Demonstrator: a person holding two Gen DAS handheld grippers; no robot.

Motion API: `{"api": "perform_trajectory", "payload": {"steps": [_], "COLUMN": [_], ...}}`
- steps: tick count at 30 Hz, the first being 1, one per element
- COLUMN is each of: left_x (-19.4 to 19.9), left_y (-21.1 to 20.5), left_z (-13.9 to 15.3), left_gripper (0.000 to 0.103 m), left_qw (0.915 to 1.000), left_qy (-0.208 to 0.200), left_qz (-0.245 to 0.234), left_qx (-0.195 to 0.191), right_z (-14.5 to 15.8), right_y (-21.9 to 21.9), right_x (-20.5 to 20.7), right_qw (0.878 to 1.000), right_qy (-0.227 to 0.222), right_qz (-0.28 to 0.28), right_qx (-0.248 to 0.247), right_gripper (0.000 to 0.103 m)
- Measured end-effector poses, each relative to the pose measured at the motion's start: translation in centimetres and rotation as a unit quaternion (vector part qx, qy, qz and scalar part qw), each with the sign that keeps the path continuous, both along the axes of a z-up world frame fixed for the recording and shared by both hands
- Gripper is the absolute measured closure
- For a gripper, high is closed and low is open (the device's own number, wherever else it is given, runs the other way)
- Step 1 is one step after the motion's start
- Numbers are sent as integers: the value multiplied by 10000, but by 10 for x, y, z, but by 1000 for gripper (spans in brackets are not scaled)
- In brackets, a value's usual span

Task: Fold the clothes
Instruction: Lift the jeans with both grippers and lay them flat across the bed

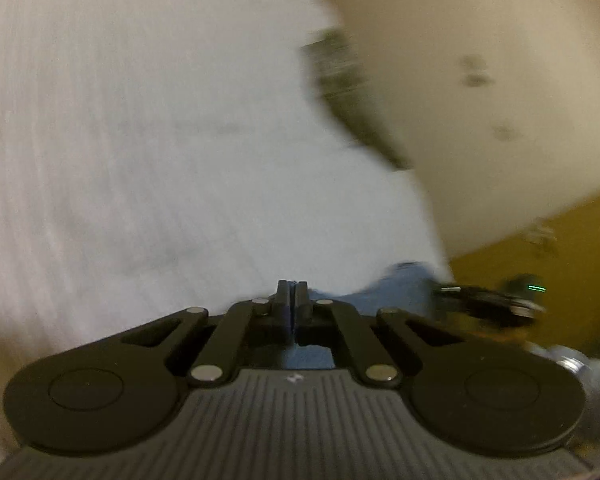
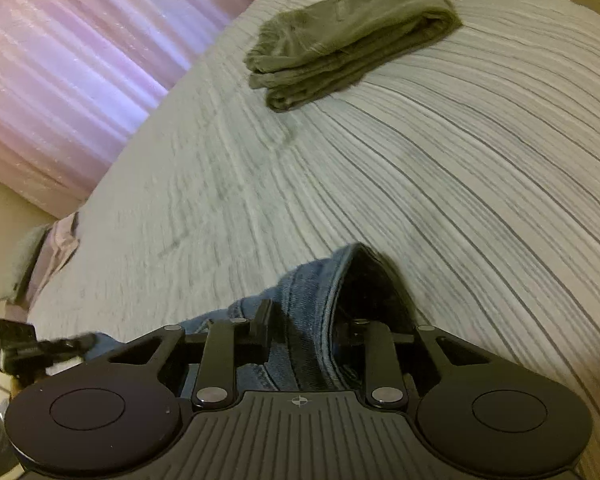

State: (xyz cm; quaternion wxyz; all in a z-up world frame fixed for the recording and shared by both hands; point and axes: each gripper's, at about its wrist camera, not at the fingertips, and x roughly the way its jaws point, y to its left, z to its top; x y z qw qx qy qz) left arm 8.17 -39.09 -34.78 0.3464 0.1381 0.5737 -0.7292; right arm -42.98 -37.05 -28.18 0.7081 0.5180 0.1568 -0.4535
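Already, one olive-grey garment (image 2: 352,36) lay folded at the far side of the striped bedspread (image 2: 480,168), while the blue jeans (image 2: 300,312) at the near edge appeared barely begun. The right gripper (image 2: 300,332) was clamped on a denim fold, and the left gripper (image 1: 291,294) was fully closed beside the denim (image 1: 396,290), whether pinching it unclear; pink curtains (image 2: 68,60) hung left, nothing blocking.

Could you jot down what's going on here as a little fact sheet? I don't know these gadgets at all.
Surface: bed with a white ribbed cover
Being handled: blue jeans
Right tool: closed on a bunched fold of the denim
Left tool: fingers together; denim beneath them, grip unclear
Already folded: grey-green garment at the far end
Backdrop: pink curtain
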Motion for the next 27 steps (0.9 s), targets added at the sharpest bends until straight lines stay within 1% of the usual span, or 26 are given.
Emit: {"api": "perform_trajectory", "payload": {"steps": [1,2,3,4,5,6,7,9,10,11,12,13,14,15,16,17,18,20,21,23,24,25,27], "left_x": [0,0,0,-1,-4,-6,-9,-19,-24,-28,-34,-41,-46,-44,-41,-31,-22,-17,-16,-12,-13,-13,-13], "left_y": [-4,-9,-13,-16,-19,-20,-18,-7,-3,1,7,12,12,9,7,6,8,19,27,42,49,58,78], "left_z": [-7,-13,-15,-15,-13,-9,-1,13,14,14,14,15,17,19,23,29,37,53,59,64,66,66,66], "left_gripper": [101,98,98,98,103,103,103,103,103,101,101,103,103,103,103,103,103,103,103,103,103,103,103], "left_qw": [9996,9985,9978,9974,9982,9990,9998,9982,9963,9936,9883,9789,9597,9515,9464,9533,9574,9560,9562,9613,9641,9670,9706], "left_qy": [127,247,347,404,322,218,29,-390,-604,-870,-1265,-1783,-2553,-2826,-2982,-2769,-2620,-2625,-2623,-2460,-2351,-2222,-1987], "left_qz": [44,83,109,135,160,176,151,55,46,62,94,154,307,472,624,720,767,791,802,932,1036,1131,1340], "left_qx": [259,474,547,579,476,344,95,-452,-608,-721,-842,-982,-1133,-1121,-1078,-964,-946,-1041,-1023,-813,-670,-528,-229], "right_z": [0,1,2,2,2,3,3,6,8,8,3,-1,-4,-4,-3,2,9,22,26,29,29,28,24], "right_y": [-3,-7,-11,-15,-18,-22,-24,-22,-19,-17,-14,-13,-13,-13,-13,-10,-5,9,21,51,68,84,113], "right_x": [0,0,0,1,1,2,3,5,6,6,6,8,9,9,9,8,6,-3,-12,-34,-43,-50,-54], "right_qw": [10000,10000,9999,9999,9999,10000,10000,9996,9990,9984,9982,9976,9969,9960,9945,9921,9892,9825,9802,9780,9771,9755,9731], "right_qy": [-21,-48,-74,-86,-71,-56,-17,228,367,477,546,649,751,851,970,1128,1288,1556,1541,1153,832,542,82], "right_qz": [-15,0,15,23,17,11,30,99,116,104,40,-17,-101,-239,-387,-546,-678,-1001,-1235,-1738,-1955,-2123,-2273], "right_qx": [32,58,84,98,87,76,42,-136,-229,-285,-263,-231,-191,-135,-88,-95,-171,-195,-127,47,137,220,358], "right_gripper": [77,74,62,60,60,66,89,90,91,91,90,84,78,63,47,44,43,43,43,44,44,44,44]}}
